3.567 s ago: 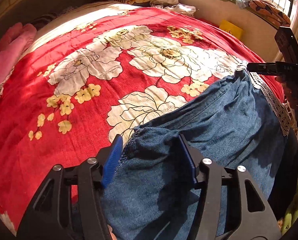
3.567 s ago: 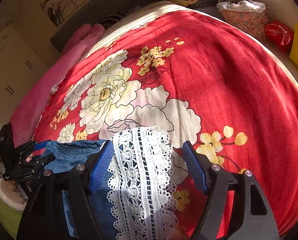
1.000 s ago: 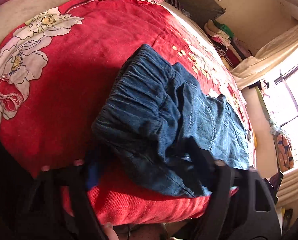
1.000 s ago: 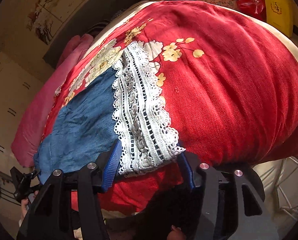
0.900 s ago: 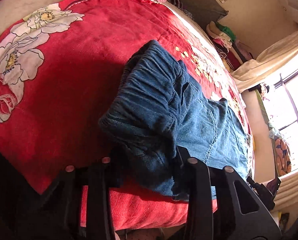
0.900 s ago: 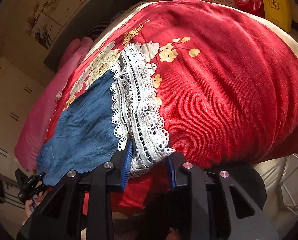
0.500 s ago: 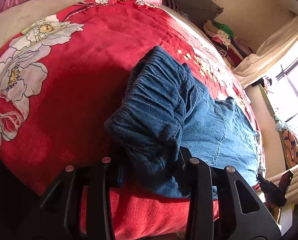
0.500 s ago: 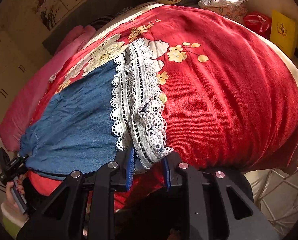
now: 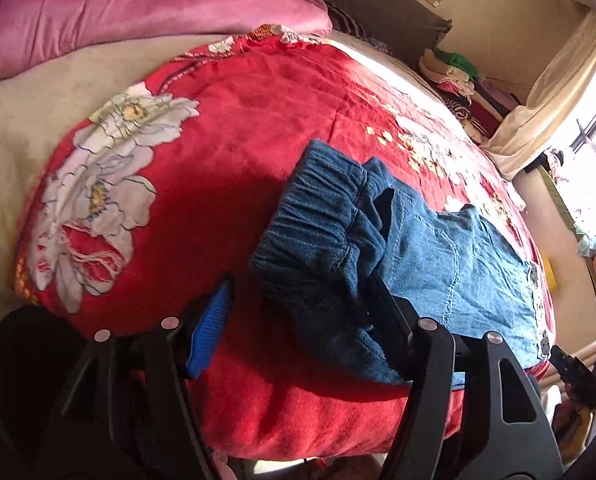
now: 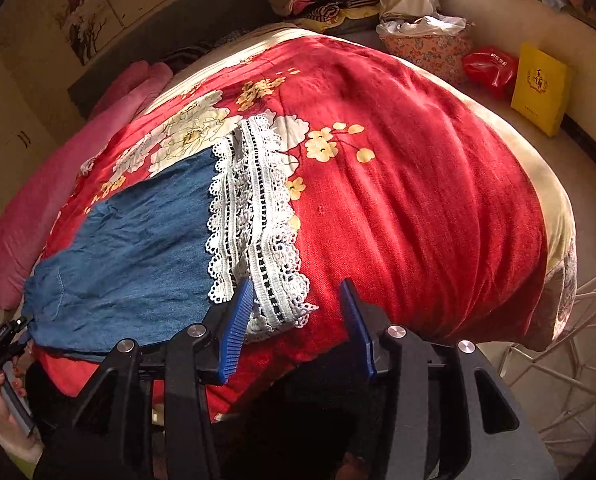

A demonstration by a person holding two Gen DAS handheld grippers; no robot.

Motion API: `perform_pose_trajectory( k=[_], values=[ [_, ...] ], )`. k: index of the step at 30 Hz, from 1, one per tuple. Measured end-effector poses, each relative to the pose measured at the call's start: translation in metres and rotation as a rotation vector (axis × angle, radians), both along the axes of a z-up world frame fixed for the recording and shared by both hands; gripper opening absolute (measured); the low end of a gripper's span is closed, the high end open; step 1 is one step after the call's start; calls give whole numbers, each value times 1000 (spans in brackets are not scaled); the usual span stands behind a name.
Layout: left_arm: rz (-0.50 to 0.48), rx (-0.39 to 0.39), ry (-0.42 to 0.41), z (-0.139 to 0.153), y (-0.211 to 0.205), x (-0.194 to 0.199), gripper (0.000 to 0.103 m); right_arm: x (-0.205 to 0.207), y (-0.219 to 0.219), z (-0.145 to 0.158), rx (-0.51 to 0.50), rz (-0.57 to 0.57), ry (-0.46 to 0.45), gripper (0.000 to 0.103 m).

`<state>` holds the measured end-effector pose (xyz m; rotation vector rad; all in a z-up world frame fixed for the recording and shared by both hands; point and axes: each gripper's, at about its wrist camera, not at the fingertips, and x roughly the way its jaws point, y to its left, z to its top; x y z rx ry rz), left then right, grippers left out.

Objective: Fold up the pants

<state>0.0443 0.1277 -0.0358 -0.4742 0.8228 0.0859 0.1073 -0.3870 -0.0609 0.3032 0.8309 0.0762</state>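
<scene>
My left hand-held gripper [image 9: 298, 312] has just been opening: its fingers now stand apart, the blue-padded left finger [image 9: 212, 328] clear of the cloth, while the bunched elastic waistband [image 9: 318, 232] of the pants [image 9: 450, 264] lies between them, against the right finger but not pinched. My right hand-held gripper [image 10: 298, 320] has likewise just been opening and is released; the white lace hem [image 10: 258, 216] lies just by its left pad [image 10: 236, 324], with bare red cloth under the rest of the gap. The blue denim pants lie stretched along the near edge of the bed, on a red floral blanket [image 10: 418, 184]. Beyond it a pink pillow [image 9: 138, 8] sits at the head of the bed. A yellow box [image 10: 540, 88] and a red bag [image 10: 490, 68] rest by the far wall.
</scene>
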Motion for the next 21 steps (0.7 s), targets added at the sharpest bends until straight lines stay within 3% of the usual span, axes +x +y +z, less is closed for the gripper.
perform_pose_trajectory(
  k=[5, 10, 16, 19, 21],
  values=[
    [15, 125, -92, 40, -6, -18, 70, -4, 15, 20, -2, 49, -76, 53],
    [-134, 153, -154, 65, -51, 3, 76, 8, 55, 26, -26, 161, -91, 54],
    [-380, 109, -107, 44, -135, 59, 76, 33, 93, 20, 0, 271, -50, 54],
    [-457, 119, -49, 22, -166, 84, 76, 43, 103, 15, -11, 299, -35, 54],
    [-451, 170, -4, 5, -173, 97, 76, 48, 104, 11, -19, 306, -16, 54]
  ],
)
